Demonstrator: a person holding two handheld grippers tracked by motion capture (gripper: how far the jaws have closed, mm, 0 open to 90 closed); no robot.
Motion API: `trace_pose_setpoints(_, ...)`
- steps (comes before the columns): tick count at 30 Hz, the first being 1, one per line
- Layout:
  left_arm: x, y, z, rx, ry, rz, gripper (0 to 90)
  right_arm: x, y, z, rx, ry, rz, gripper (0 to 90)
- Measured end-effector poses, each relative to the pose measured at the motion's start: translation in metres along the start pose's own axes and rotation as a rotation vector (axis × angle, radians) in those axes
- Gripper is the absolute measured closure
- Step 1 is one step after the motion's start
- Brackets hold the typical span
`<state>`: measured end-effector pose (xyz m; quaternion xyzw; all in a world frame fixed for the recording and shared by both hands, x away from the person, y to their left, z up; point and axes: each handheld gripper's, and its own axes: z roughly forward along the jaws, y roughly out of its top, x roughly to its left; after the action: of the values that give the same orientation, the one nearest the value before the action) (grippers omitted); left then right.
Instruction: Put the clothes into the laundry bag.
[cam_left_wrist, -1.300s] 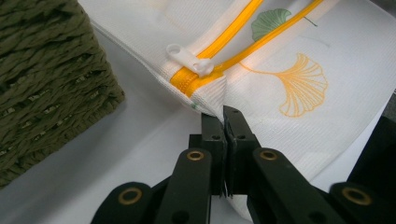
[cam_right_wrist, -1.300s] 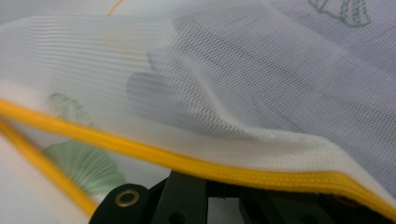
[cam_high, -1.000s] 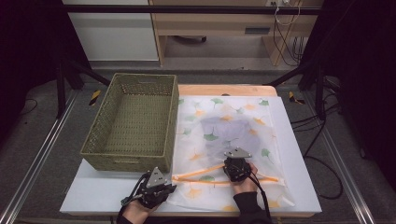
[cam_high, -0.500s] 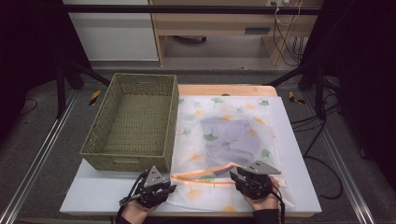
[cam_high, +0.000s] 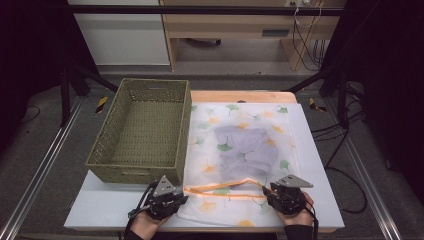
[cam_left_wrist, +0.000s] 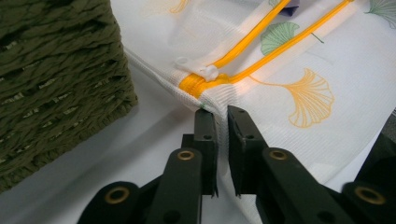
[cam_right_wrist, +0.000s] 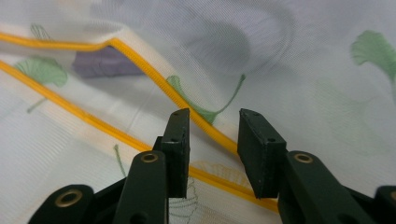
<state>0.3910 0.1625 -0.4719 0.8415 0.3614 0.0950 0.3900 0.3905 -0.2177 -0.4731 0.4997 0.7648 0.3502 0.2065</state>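
The mesh bag (cam_high: 245, 150) lies flat on the right half of the bench (cam_high: 90, 212), its long axis running from the near edge to the far edge, its zipped mouth at the near end; the orange zipper (cam_high: 225, 187) crosses that end from left to right, parallel to the near edge, and stands part open, its two tracks spread in the middle and meeting at either end. A grey garment (cam_high: 245, 147) shows through the mesh near the bag's middle. The basket (cam_high: 142, 132) stands on the left half of the bench, its right wall just beside the bag's left edge. The left claw (cam_high: 172, 197) sits at the bag's near left corner, by the near edge of the bench; in the left gripper view its jaws (cam_left_wrist: 222, 140) are almost together with a fold of the bag's white edge (cam_left_wrist: 210, 105) pinched between them, just short of the closed zipper end and its white pull (cam_left_wrist: 201, 70); they have just been closing further on that fold. The right claw (cam_high: 275, 192) sits at the bag's near right corner, the zipper's right end just before it; in the right gripper view its jaws (cam_right_wrist: 212, 135) stand about half open, holding nothing, with the upper zipper track (cam_right_wrist: 159, 81) running between and under them over the mesh; whether the pads touch the cloth I cannot tell.
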Motion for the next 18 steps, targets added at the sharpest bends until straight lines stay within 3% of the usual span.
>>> trace_pose_setpoints(3, 0.000, 0.000, 0.000, 0.002, 0.001, 0.001, 85.1, 0.003, -0.002, 0.008, 0.039, -0.027, -0.045, 74.1)
trace_pose_setpoints(6, 0.000, -0.001, -0.001, 0.006, 0.000, -0.001, 85.5, 0.003, -0.001, 0.009, 0.046, -0.023, -0.048, 89.0)
trace_pose_setpoints(11, -0.001, -0.001, -0.001, 0.007, 0.000, -0.004, 85.5, -0.003, 0.001, 0.007, 0.064, -0.026, -0.028, 90.0)
trace_pose_setpoints(18, -0.001, -0.002, -0.001, 0.003, 0.000, -0.004, 85.3, -0.009, -0.001, -0.007, -0.003, 0.005, 0.010, 89.9)
